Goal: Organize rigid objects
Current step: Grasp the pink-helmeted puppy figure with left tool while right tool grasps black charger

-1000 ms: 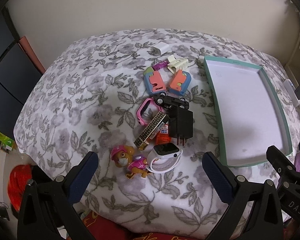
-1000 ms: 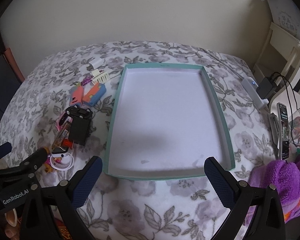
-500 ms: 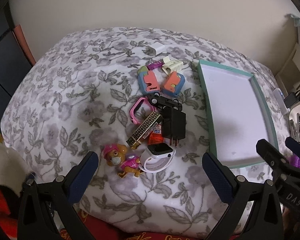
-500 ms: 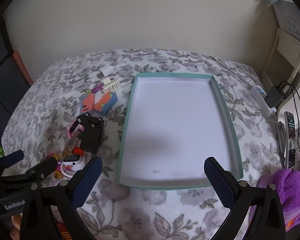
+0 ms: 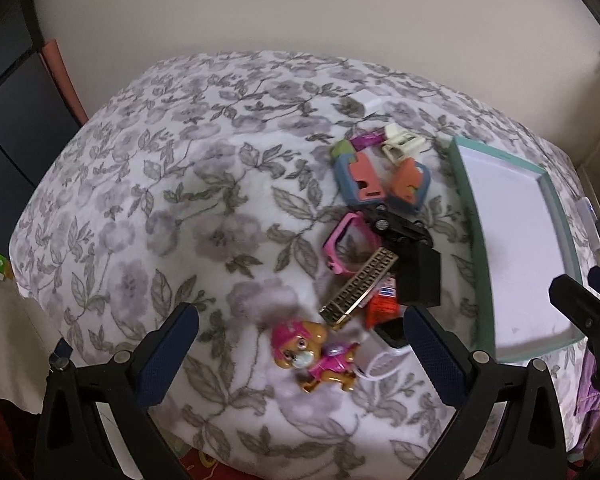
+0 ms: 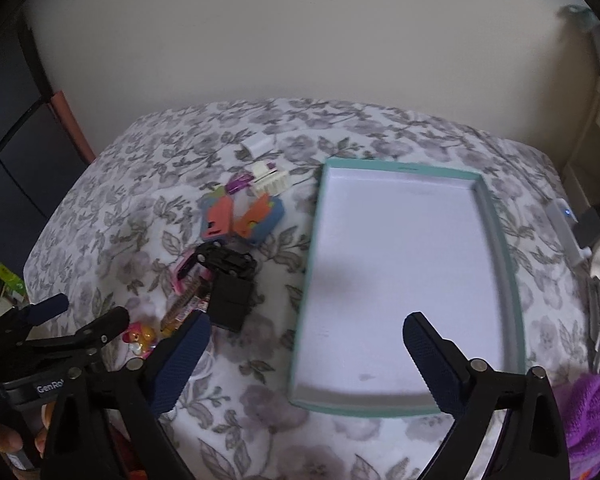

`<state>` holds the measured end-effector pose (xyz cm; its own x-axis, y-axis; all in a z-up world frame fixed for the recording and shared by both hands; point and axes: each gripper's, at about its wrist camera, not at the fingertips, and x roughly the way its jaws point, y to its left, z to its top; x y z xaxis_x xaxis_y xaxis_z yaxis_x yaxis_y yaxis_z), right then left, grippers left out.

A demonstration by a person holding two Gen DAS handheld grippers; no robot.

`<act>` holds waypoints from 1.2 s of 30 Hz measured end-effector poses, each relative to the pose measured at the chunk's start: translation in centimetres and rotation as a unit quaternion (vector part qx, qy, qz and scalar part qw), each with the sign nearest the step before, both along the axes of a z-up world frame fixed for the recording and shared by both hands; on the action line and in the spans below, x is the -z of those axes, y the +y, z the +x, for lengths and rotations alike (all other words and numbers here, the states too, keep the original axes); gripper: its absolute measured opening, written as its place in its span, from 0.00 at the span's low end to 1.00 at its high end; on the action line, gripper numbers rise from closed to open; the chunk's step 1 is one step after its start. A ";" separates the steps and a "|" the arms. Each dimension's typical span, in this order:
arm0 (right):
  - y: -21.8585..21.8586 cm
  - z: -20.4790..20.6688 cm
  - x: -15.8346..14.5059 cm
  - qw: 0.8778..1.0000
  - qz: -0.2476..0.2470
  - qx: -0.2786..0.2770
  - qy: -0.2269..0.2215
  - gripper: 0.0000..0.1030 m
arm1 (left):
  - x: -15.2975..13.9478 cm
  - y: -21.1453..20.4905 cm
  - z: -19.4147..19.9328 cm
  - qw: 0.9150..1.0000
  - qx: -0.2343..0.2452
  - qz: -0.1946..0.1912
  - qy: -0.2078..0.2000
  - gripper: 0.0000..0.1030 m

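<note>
A pile of small rigid objects lies on the floral bedspread: a pink toy dog [image 5: 314,354], a gold bar [image 5: 360,286], a black charger [image 5: 418,276], a pink watch band [image 5: 346,246], a black toy car [image 5: 398,224], two orange-blue pieces [image 5: 360,182] and a white clip [image 5: 400,146]. An empty teal tray [image 6: 500,248] lies to their right. My left gripper [image 5: 300,354] is open, hovering over the toy dog. My right gripper [image 6: 306,360] is open above the tray's near left corner. The left gripper also shows in the right wrist view [image 6: 80,320].
A white adapter [image 6: 258,146] lies at the back of the bed. A purple towel [image 6: 592,416] is at the right edge. A side table with a power bank [image 6: 566,232] and cables stands to the right. The wall is behind the bed.
Both grippers moved leftward and closer to the bed. The toy dog now sits between the left fingers in view. The tray shifted right in both views.
</note>
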<state>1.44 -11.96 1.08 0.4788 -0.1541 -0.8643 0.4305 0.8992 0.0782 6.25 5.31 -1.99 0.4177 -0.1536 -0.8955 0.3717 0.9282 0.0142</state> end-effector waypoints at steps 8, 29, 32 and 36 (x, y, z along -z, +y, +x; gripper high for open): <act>1.3 3.7 2.9 0.999 0.028 -0.026 0.027 0.81 | 3.5 1.0 1.0 0.999 -0.004 0.009 0.040 0.90; 2.6 7.7 9.3 0.991 0.093 -0.058 0.082 0.52 | 7.8 0.5 1.3 0.993 0.013 -0.014 0.115 0.77; 2.8 7.9 9.9 0.990 0.098 -0.058 0.087 0.50 | 7.9 0.3 1.3 0.993 0.016 -0.015 0.115 0.77; 2.9 8.0 10.7 0.989 0.105 -0.052 0.086 0.45 | 8.3 -0.1 1.4 0.993 0.020 -0.019 0.119 0.77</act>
<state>9.40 -9.09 -9.58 0.3248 0.0801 -0.9424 0.3602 0.9108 0.2015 7.68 5.24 -10.28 0.1878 -0.2005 -0.9615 0.3971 0.9109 -0.1124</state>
